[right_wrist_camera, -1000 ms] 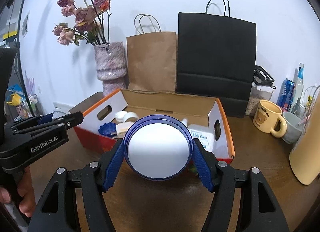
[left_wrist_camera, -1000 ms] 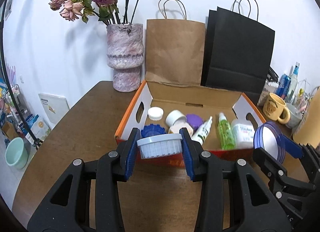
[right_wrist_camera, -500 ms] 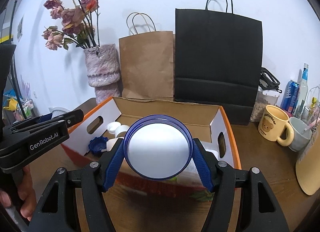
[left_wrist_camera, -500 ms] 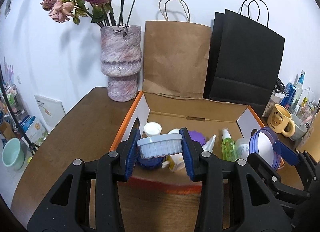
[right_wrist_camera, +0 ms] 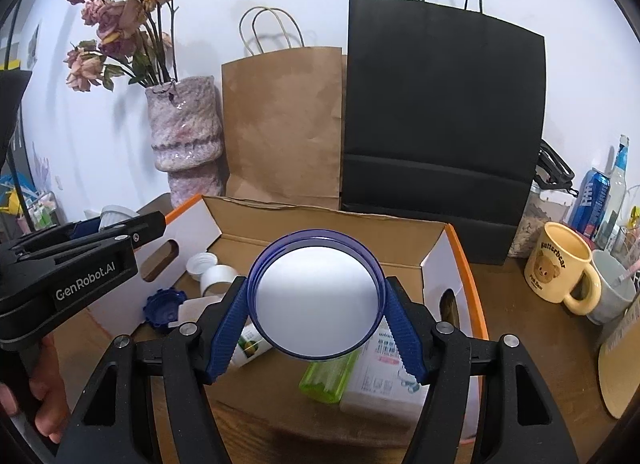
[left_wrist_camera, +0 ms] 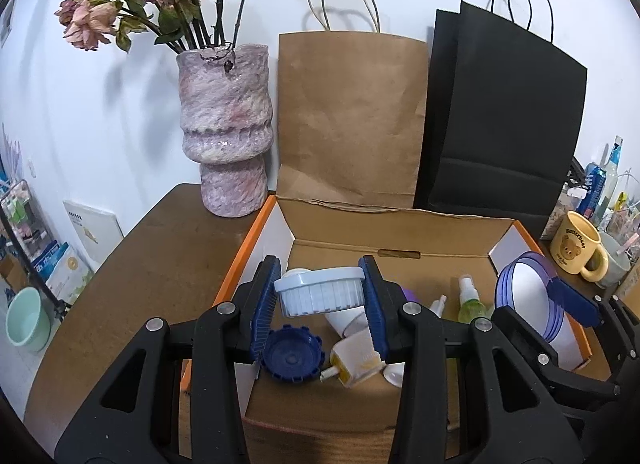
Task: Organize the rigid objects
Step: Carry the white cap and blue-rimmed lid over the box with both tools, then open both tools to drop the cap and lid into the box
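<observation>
My left gripper (left_wrist_camera: pixel 320 300) is shut on a white ribbed dish (left_wrist_camera: pixel 322 291) and holds it above the left part of the open cardboard box (left_wrist_camera: pixel 394 226). My right gripper (right_wrist_camera: pixel 316 314) is shut on a round blue-rimmed lid (right_wrist_camera: pixel 316 296), held upright above the box's right part (right_wrist_camera: pixel 460 252); the lid also shows in the left wrist view (left_wrist_camera: pixel 528 296). In the box lie a blue notched cap (left_wrist_camera: pixel 292 356), white caps (right_wrist_camera: pixel 206 264), a green spray bottle (left_wrist_camera: pixel 468 300) and a white bottle (right_wrist_camera: pixel 384 372).
A pink vase with dried roses (left_wrist_camera: pixel 226 136), a brown paper bag (left_wrist_camera: pixel 348 116) and a black paper bag (left_wrist_camera: pixel 500 124) stand behind the box. A yellow bear mug (right_wrist_camera: pixel 560 272), a grey cup (right_wrist_camera: pixel 612 288) and cans stand at the right. The left gripper's body (right_wrist_camera: pixel 72 276) is at my left.
Both grippers have moved forward and up over the box, still holding the dish and the lid. The box's contents now lie below the fingers.
</observation>
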### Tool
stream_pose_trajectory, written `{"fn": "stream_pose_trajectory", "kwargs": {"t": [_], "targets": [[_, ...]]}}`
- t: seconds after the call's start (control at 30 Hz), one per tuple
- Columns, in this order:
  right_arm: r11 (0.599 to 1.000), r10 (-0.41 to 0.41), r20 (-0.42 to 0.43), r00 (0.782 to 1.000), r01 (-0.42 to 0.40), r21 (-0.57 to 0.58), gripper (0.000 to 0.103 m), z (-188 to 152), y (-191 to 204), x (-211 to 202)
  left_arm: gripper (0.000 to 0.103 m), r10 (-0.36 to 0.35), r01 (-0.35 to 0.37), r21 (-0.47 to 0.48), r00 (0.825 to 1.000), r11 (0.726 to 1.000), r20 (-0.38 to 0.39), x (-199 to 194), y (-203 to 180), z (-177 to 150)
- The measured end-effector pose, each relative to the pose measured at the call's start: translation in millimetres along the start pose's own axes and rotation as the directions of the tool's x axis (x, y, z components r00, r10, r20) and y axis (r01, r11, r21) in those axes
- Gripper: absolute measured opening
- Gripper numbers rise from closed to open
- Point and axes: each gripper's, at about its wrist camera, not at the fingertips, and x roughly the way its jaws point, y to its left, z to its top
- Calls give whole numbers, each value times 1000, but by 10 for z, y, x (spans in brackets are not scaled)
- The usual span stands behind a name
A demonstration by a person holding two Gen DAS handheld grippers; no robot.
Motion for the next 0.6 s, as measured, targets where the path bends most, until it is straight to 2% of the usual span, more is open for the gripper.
{"fn": "stream_pose_trajectory", "kwargs": {"t": [0.4, 0.5, 0.57, 0.6], "targets": [[1000, -13, -56, 998, 12, -15, 71, -12, -85, 209, 37, 4, -4, 23, 1000, 1000, -9, 167, 41, 14], [999, -22, -68, 997, 20, -25, 72, -34, -66, 216, 50, 12, -12, 23, 1000, 1000, -2, 163, 58, 13], [1000, -19, -73, 997, 17, -25, 85, -44, -65, 220, 69, 14, -14, 23, 1000, 1000, 13, 139, 73, 17], [999, -23, -71, 997, 21, -24, 97, -47, -67, 215, 76, 13, -13, 21, 1000, 1000, 17, 129, 77, 21]]}}
